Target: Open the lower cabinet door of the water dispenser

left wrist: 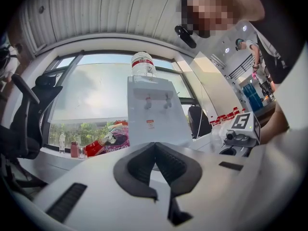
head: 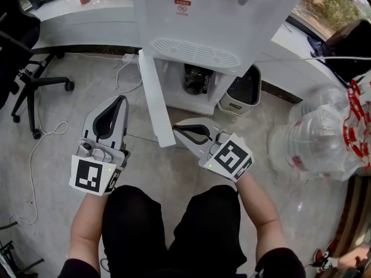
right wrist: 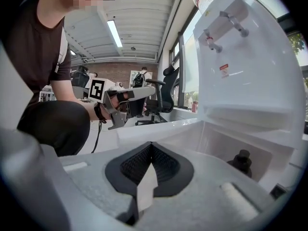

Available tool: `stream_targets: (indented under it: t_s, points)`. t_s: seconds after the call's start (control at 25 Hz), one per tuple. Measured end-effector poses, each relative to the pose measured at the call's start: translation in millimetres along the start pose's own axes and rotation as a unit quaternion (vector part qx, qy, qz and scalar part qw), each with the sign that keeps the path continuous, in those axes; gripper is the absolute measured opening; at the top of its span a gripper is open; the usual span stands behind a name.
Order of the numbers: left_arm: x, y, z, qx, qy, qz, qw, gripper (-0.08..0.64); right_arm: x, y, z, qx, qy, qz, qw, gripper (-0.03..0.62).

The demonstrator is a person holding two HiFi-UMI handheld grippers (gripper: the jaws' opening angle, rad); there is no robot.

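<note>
Work looks all but done: the door (head: 155, 100) of the dispenser (head: 214, 16) stands swung wide from its lower front, cabinet (head: 191, 100) showing. The right gripper (head: 175, 131), jaws clenched together, sits by the door's free edge; the left gripper (head: 120, 99), clenched on nothing, hangs further left of the dispenser.

White left gripper (head: 120, 99), right gripper (head: 176, 130) (black-padded, marker cubes (head: 93, 176)); black trousers (head: 134, 227)
</note>
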State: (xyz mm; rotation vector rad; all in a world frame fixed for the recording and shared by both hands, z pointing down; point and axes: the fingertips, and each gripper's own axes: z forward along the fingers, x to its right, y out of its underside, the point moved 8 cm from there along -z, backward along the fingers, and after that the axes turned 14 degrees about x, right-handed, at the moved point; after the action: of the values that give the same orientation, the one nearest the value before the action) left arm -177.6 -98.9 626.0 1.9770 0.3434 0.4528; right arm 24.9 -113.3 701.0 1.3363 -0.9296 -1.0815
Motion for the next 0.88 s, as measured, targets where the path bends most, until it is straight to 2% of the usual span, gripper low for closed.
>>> stream_targets:
  t_s: [0.44, 0.88]
  points:
    - [-18.4, -4.9, -13.1, -0.010, -0.021, 0.020, 0.9995, 0.009, -15.3, 6.9, 52.8, -0.003, -0.054, -0.004, 0.999, 0.004]
    - [-40.4, -13.8, -35.6, -0.016, -0.053, 0.035, 0.9979, 0.009, -33.1, 5.9, 107.7, 0.020, -0.097, -0.016, 0.995, 0.003]
